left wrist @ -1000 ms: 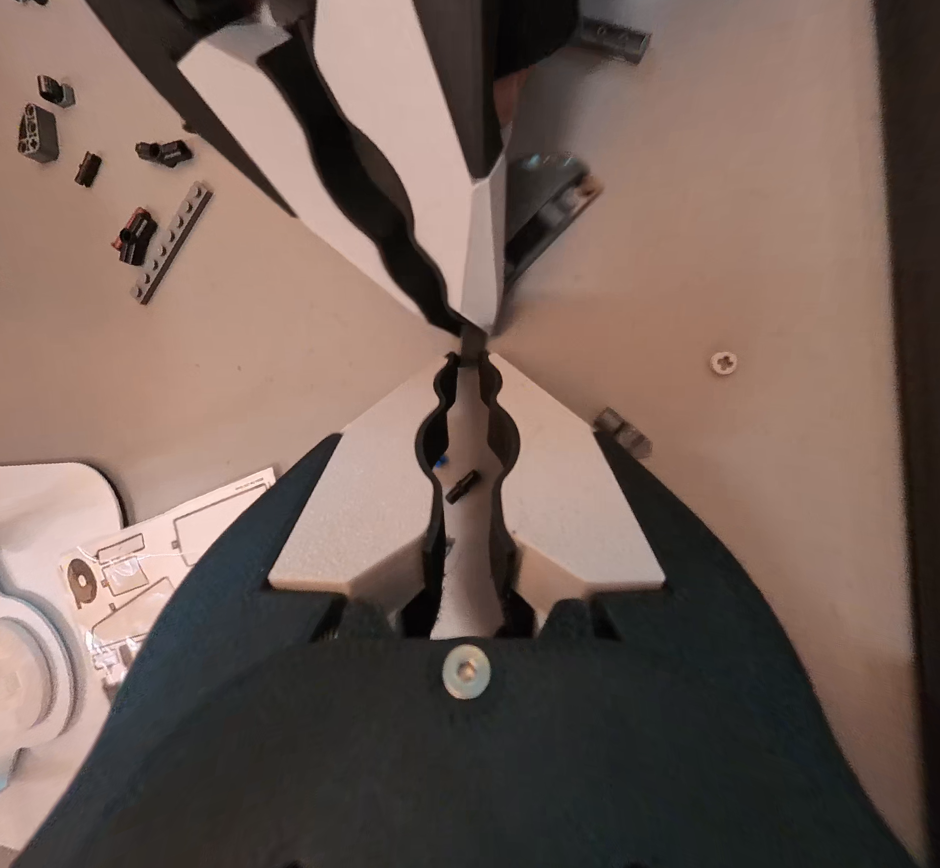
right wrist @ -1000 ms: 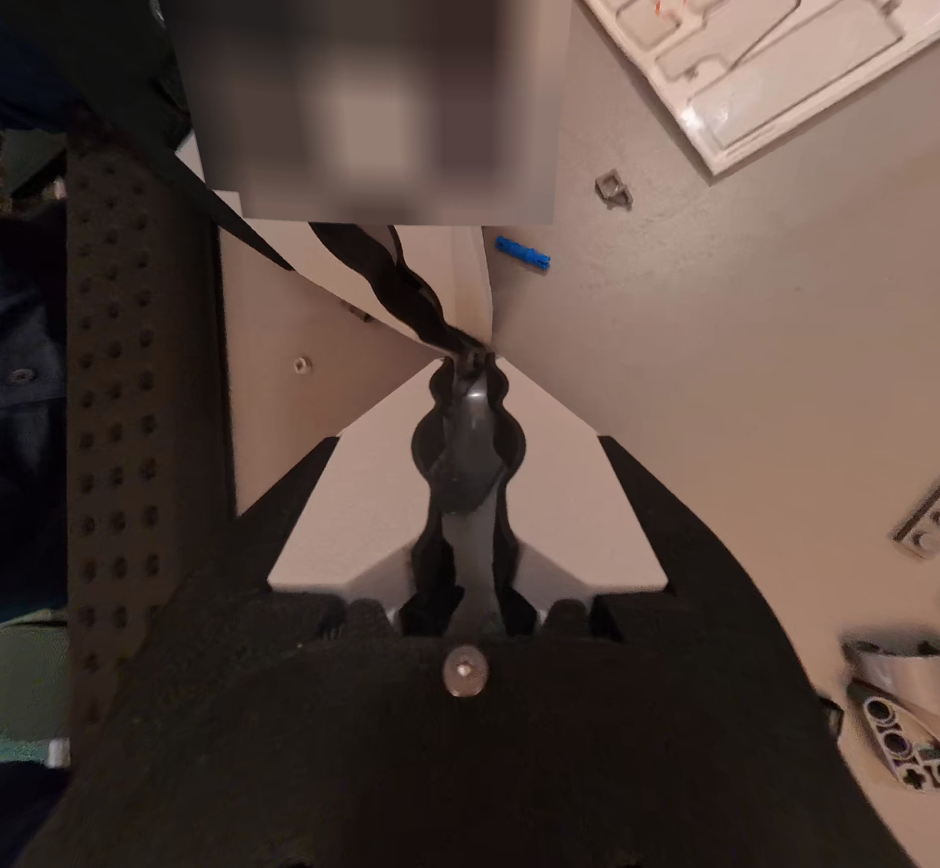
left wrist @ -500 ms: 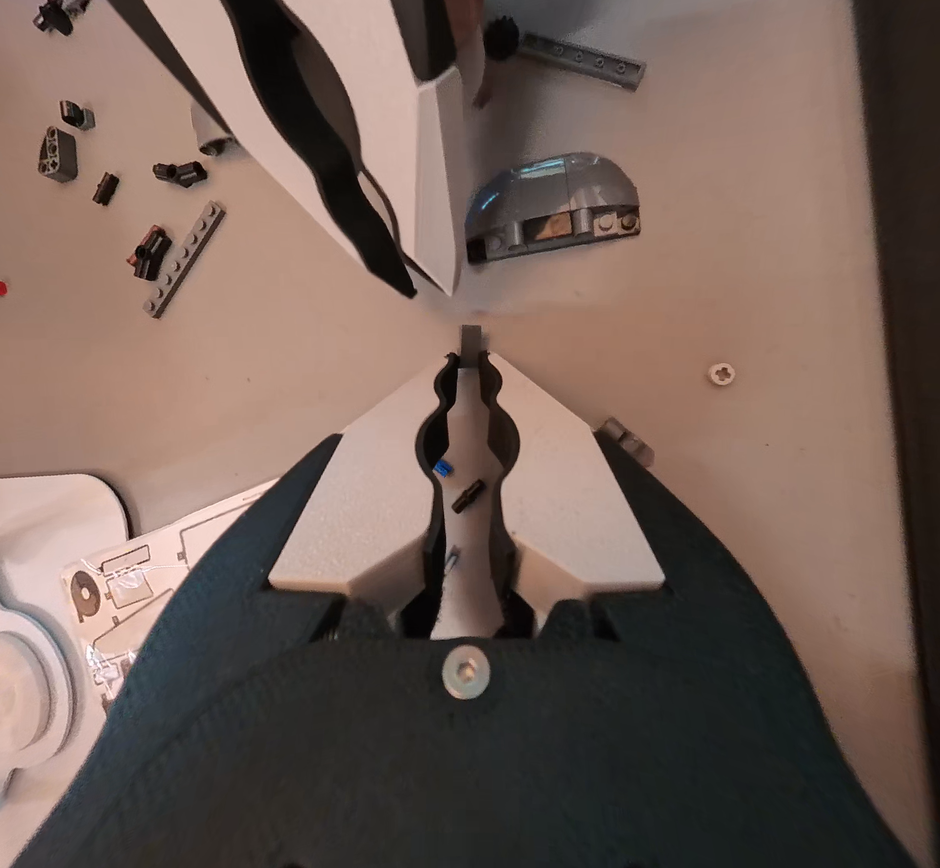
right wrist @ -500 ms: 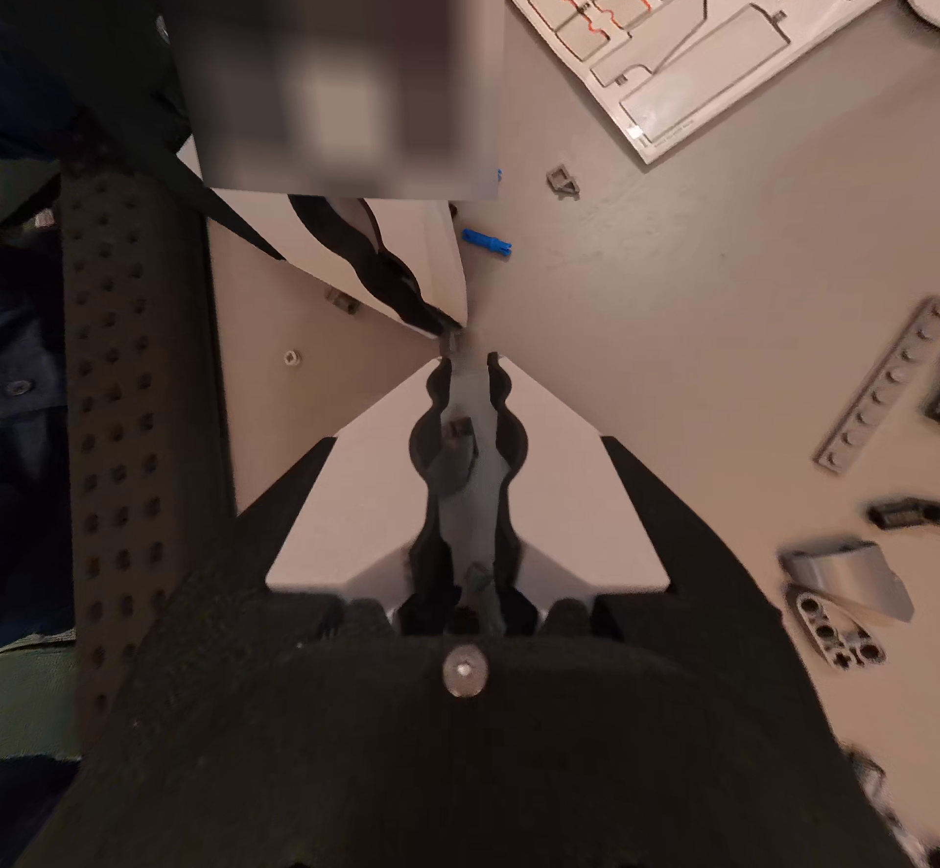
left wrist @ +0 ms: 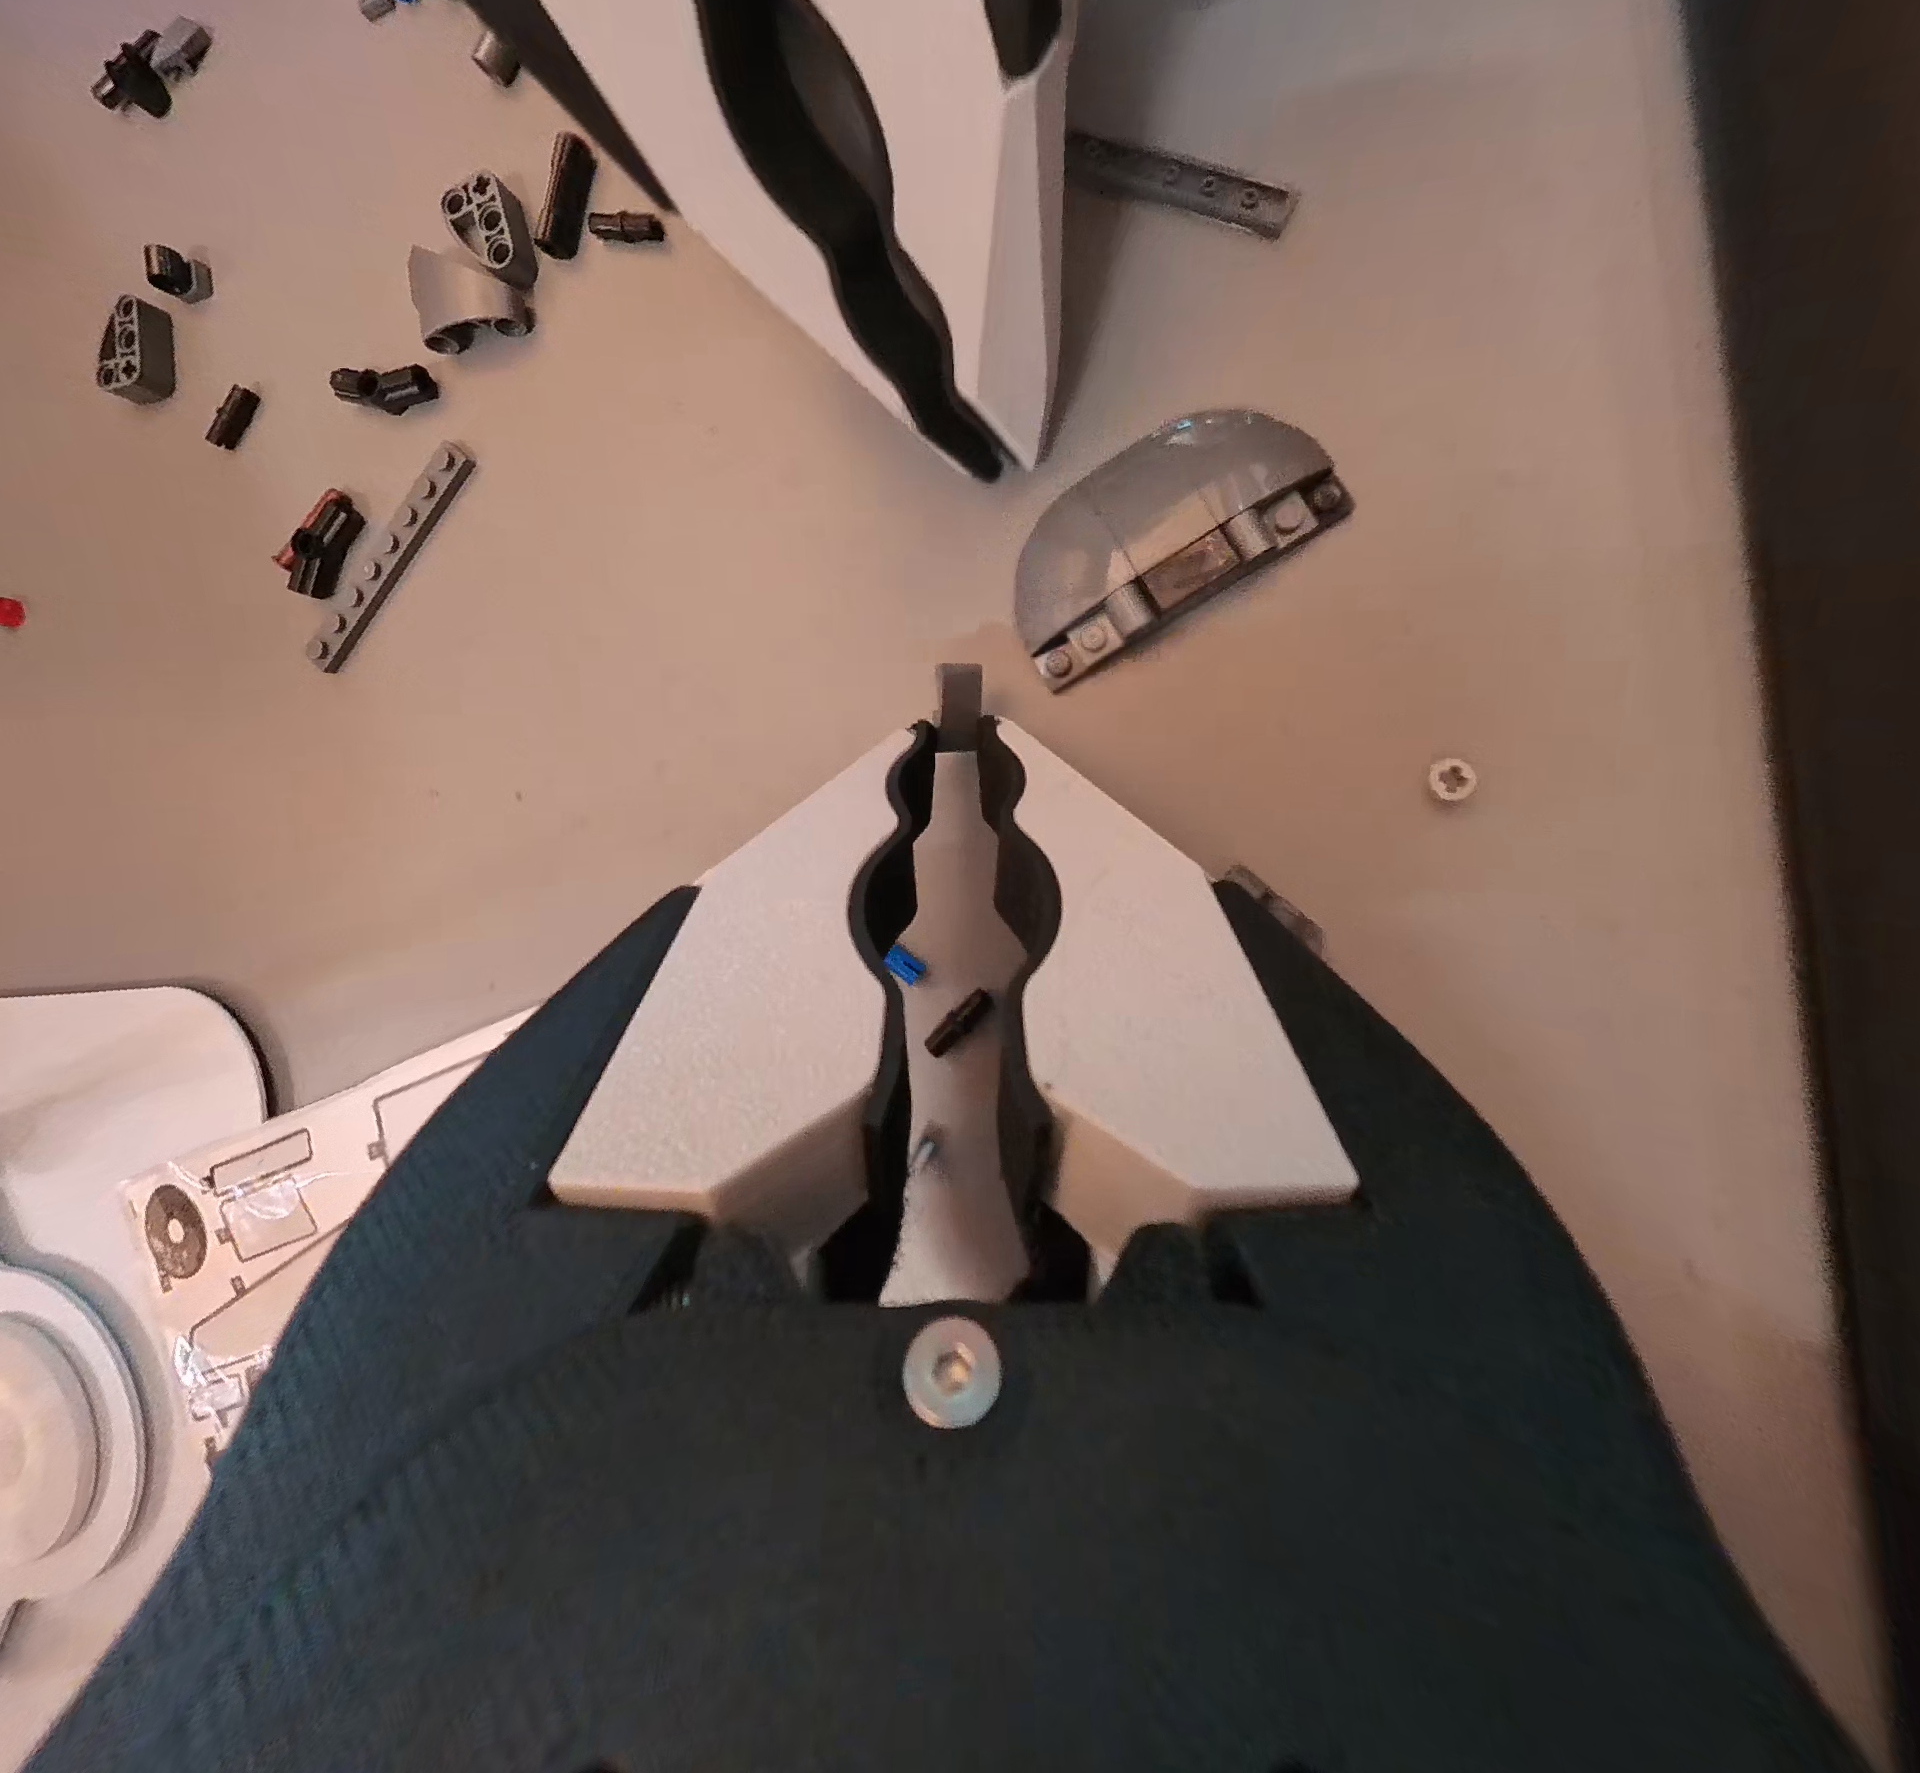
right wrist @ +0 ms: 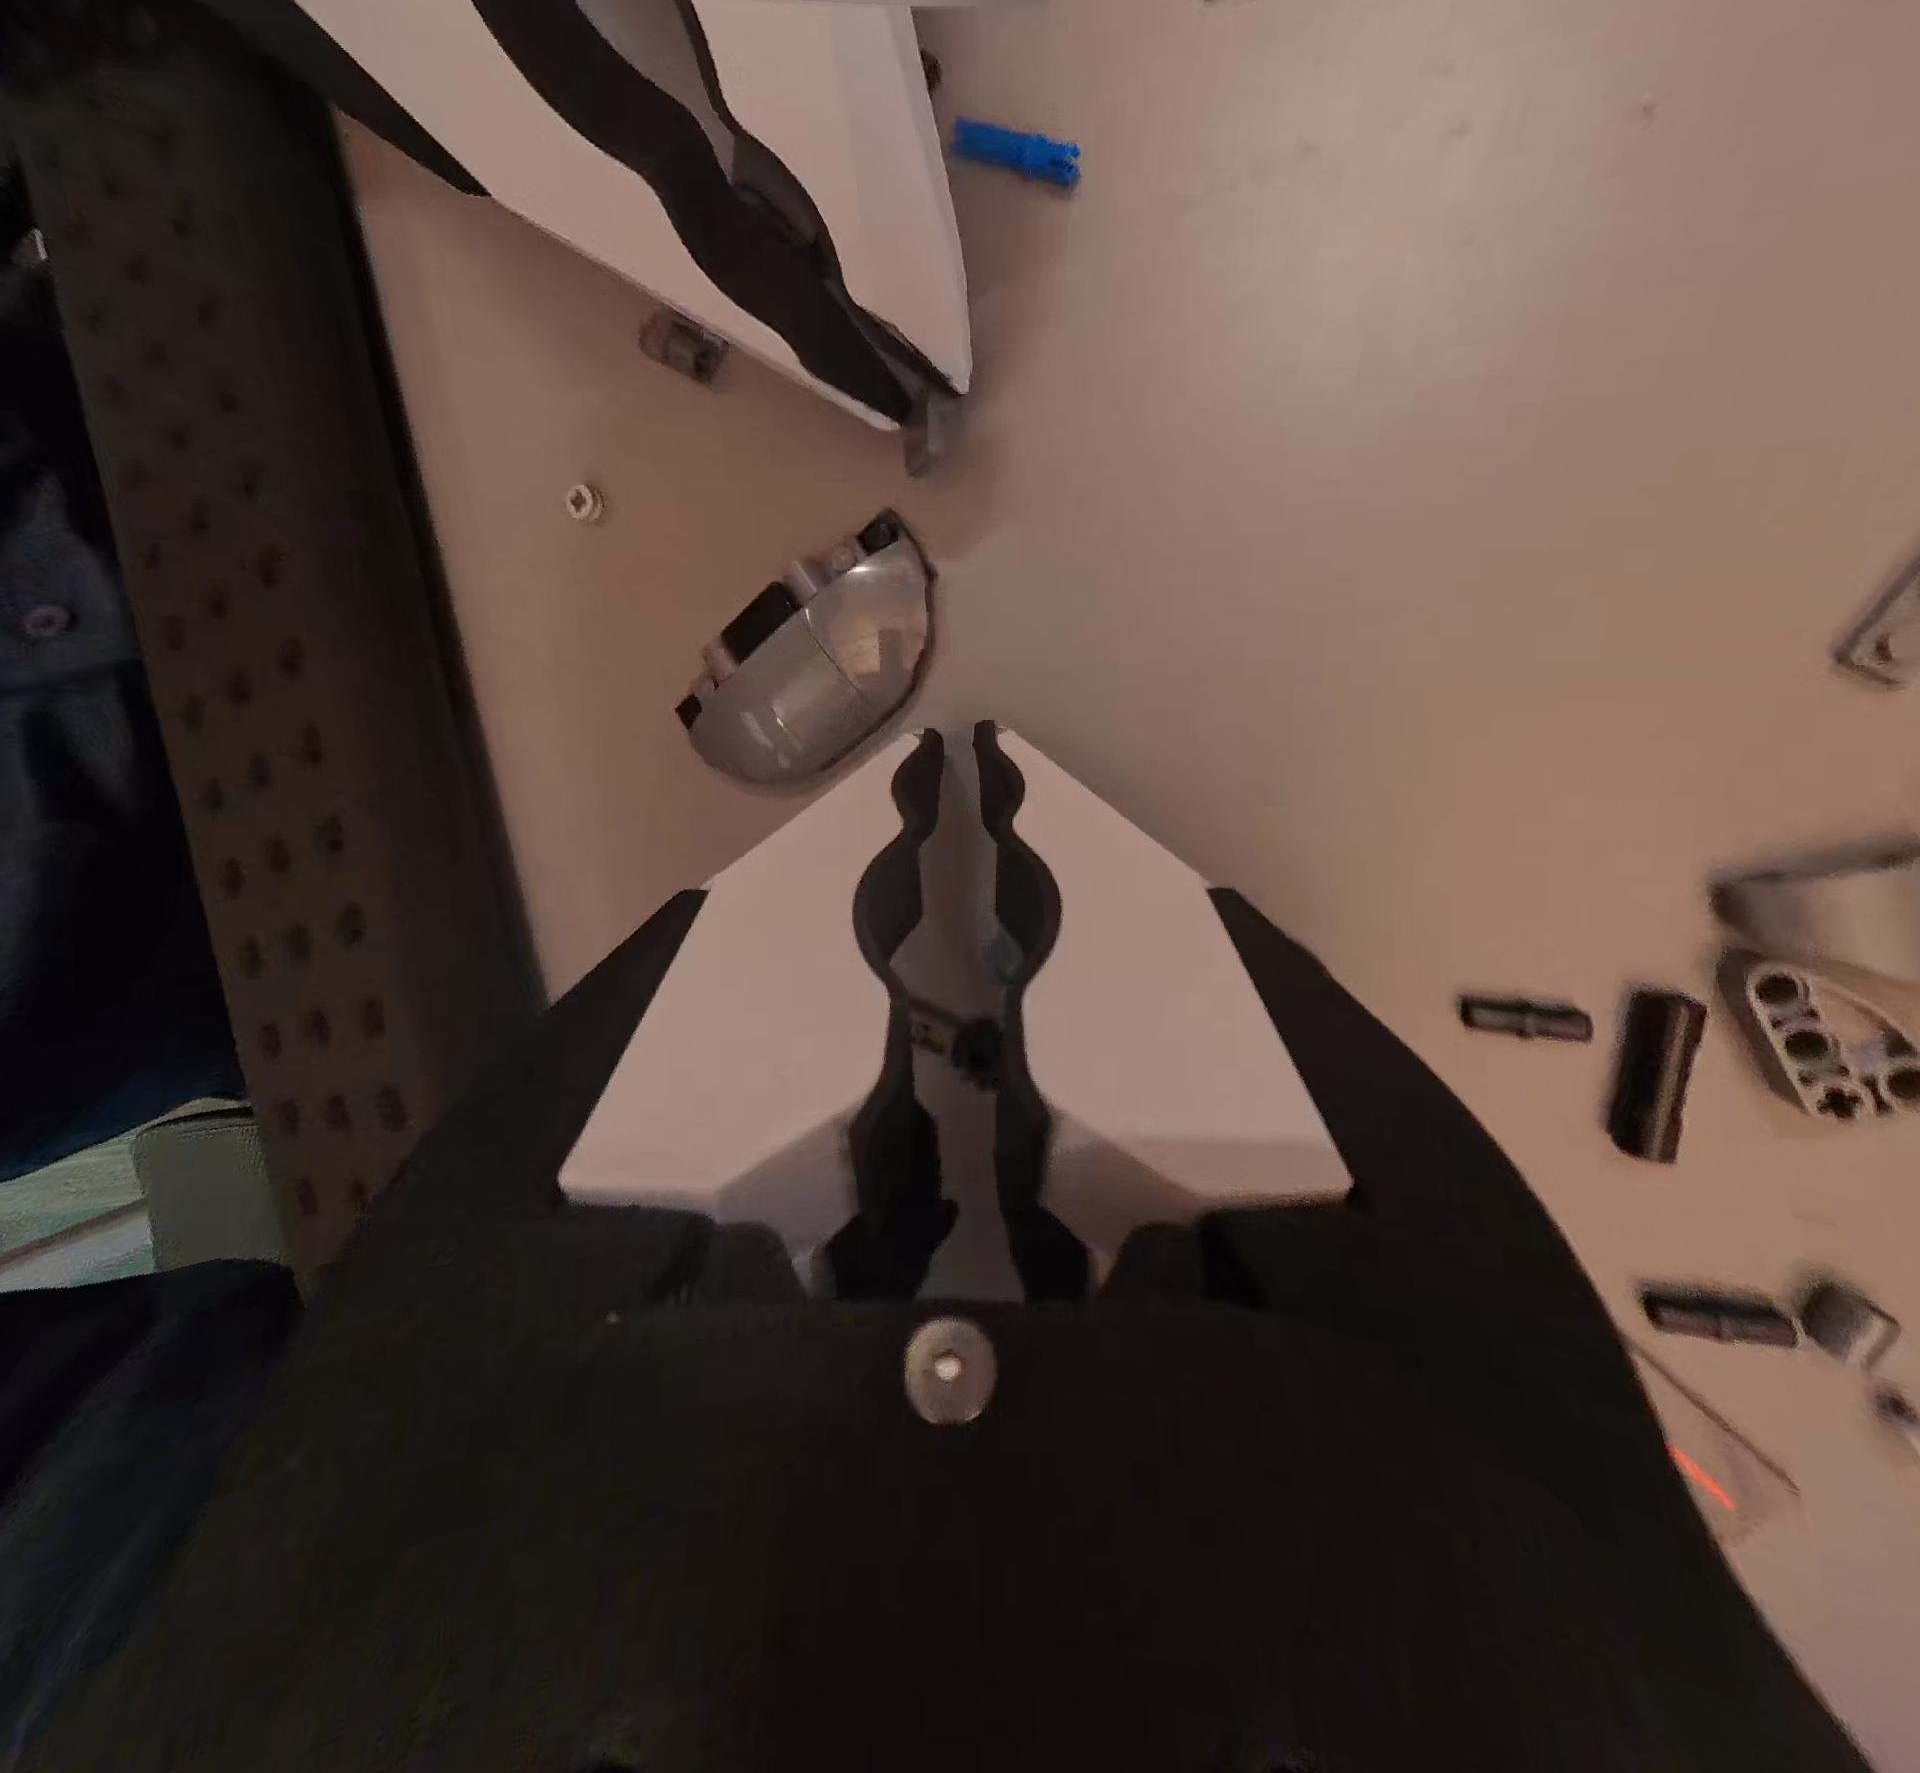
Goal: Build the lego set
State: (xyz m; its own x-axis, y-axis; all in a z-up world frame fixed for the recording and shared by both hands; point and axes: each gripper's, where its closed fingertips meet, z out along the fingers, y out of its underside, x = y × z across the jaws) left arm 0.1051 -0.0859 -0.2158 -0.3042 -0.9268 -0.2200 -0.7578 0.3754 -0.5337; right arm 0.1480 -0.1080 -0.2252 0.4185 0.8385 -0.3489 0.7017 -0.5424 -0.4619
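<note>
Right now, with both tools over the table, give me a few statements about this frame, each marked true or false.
1. The left tool pinches a small dark grey piece at its tip. True.
2. The right tool holds the grey domed lego assembly with the smoky clear canopy. False: the assembly lies on the beige table, and nothing sits between that tool's tips.
3. A long grey studded plate lies flat among the loose pieces. True.
4. The small blue pin rests on a sticker sheet. False: it lies on bare table.
</note>
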